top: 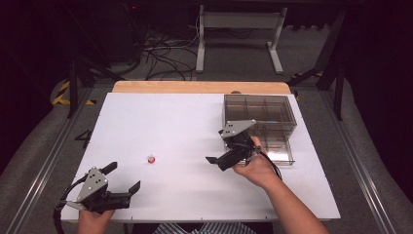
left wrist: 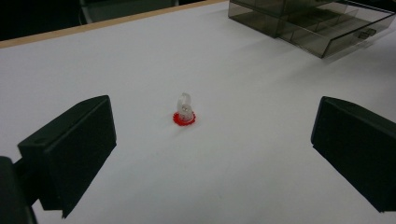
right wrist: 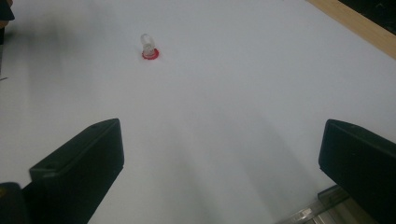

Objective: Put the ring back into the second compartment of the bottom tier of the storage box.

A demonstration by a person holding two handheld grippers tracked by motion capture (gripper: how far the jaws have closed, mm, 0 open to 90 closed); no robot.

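High view, left gripper (top: 124,176): we see it near the front left corner of the white table (top: 185,122), held in a hand at the bottom edge, its two black jaws spread wide apart with nothing between them, aimed toward the table's middle.
High view, right gripper (top: 216,152): we find it right of centre, just in front of the smoky clear organiser box (top: 282,105), held off the surface by the person's hand (top: 255,168); we make out one black jaw pointing left, and its spread is hard for us to judge from here.
High view, small piece (top: 151,158): we see a tiny clear part on a red base standing alone on the table, between the two grippers, apart from both.
Left gripper view, jaws: we see them set far apart at either side, holding nothing.
Left gripper view, small piece (left wrist: 184,111): upright on its red toothed base, ahead of the jaws and centred between them, untouched; the organiser box (left wrist: 322,23) sits far off at upper right.
Right gripper view, jaws: we see them wide apart and empty.
Right gripper view, small piece (right wrist: 149,48): well ahead, toward the upper left, standing on the white table.
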